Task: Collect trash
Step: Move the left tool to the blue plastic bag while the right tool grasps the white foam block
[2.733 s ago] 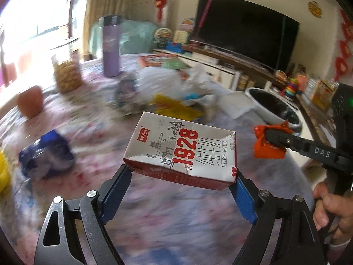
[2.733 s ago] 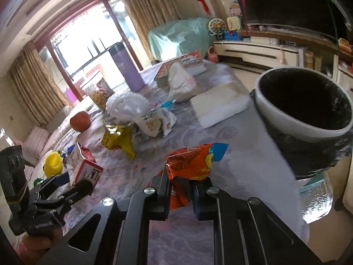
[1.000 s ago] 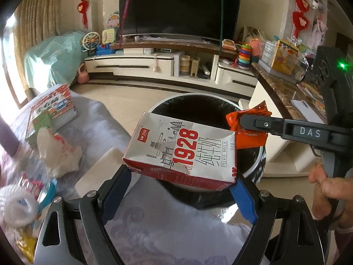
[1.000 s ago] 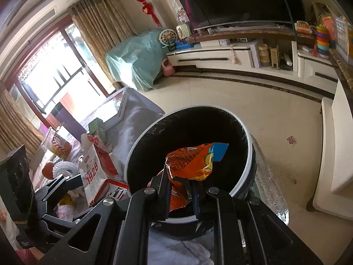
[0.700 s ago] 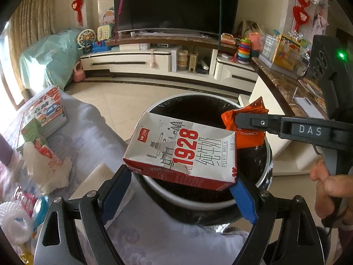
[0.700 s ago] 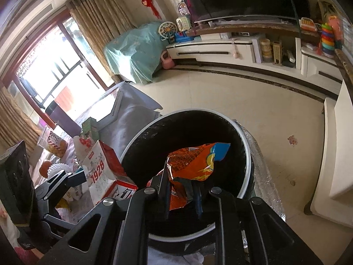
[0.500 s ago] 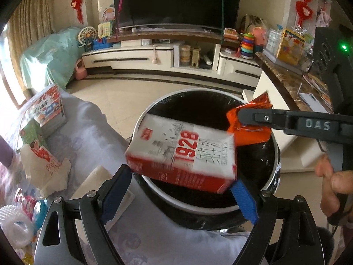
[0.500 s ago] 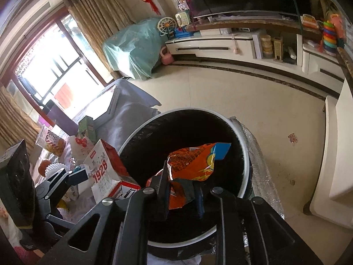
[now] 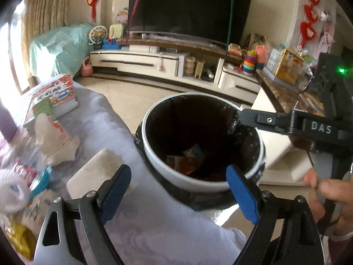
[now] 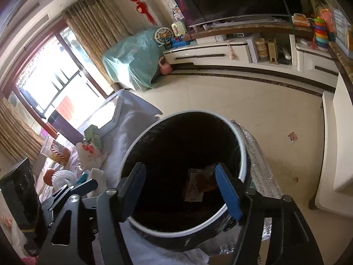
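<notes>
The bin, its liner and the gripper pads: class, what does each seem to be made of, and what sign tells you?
Bin: probably smooth white plastic; even, slightly glossy wall and rim.
Liner: thin black plastic film; it wrinkles and folds over the rim.
Pads: likely matte blue rubber or soft plastic; dull, no glare. This one is on the left gripper.

The trash (image 9: 187,161) deep in the bin (image 9: 198,182) is dim and partly hidden by the rim; items left of the bin blur.

Lavender-clothed surface (image 9: 141,220) at lower left, white tissue pack (image 9: 94,172) near its edge, picture book (image 9: 55,97) upper left, crumpled wrappers (image 9: 55,139) between
</notes>
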Demonstrator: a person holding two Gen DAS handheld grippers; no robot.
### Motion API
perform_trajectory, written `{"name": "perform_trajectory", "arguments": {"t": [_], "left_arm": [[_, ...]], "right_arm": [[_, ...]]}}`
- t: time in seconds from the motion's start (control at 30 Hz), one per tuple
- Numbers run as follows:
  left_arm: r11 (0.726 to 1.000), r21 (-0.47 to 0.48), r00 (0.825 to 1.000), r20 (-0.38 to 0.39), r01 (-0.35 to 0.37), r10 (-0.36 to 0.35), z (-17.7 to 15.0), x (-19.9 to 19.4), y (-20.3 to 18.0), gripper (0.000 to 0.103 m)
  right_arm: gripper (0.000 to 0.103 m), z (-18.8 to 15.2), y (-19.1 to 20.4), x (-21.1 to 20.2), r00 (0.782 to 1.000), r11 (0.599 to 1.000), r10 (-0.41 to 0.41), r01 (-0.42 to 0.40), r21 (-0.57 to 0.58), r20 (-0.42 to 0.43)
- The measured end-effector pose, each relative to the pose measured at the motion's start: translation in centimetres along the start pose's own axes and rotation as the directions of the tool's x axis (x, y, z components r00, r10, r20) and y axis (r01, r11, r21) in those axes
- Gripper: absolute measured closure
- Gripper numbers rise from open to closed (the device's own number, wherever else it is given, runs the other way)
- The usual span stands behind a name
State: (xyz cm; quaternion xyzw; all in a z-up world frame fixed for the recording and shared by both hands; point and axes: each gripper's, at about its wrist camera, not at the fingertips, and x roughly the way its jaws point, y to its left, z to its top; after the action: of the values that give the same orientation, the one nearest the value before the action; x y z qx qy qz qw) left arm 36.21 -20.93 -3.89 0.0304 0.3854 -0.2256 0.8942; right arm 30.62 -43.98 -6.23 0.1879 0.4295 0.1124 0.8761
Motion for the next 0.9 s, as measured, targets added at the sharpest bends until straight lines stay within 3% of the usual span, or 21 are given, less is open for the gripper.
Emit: {"name": "perform_trajectory", "arguments": {"t": [0.13, 0.4, 0.9], "left_arm": [[1.0, 0.003, 0.999, 0.041, -0.017, 0.016, -3.0, -2.6, 0.4, 0.014], [0.997, -0.05, 0.995, 0.073, -0.067, 0.071, -8.4, -7.2, 2.0, 0.013], [0.952, -0.248, 0.981, 0.034, -0.178, 0.192, -14.9, -14.1, 7.1, 0.013]], "right_arm": [[0.022, -1.7, 1.5, -0.7, 1.0, 1.0, 0.012, -0.012, -0.011, 0.02], [0.017, -5.8, 5.2, -1.3, 0.998, 0.998, 0.05, -0.049, -0.033, 0.028], [0.016, -10.9, 11.2, 0.2, 0.991, 0.988, 0.132, -0.134, -0.079, -0.031]]}}
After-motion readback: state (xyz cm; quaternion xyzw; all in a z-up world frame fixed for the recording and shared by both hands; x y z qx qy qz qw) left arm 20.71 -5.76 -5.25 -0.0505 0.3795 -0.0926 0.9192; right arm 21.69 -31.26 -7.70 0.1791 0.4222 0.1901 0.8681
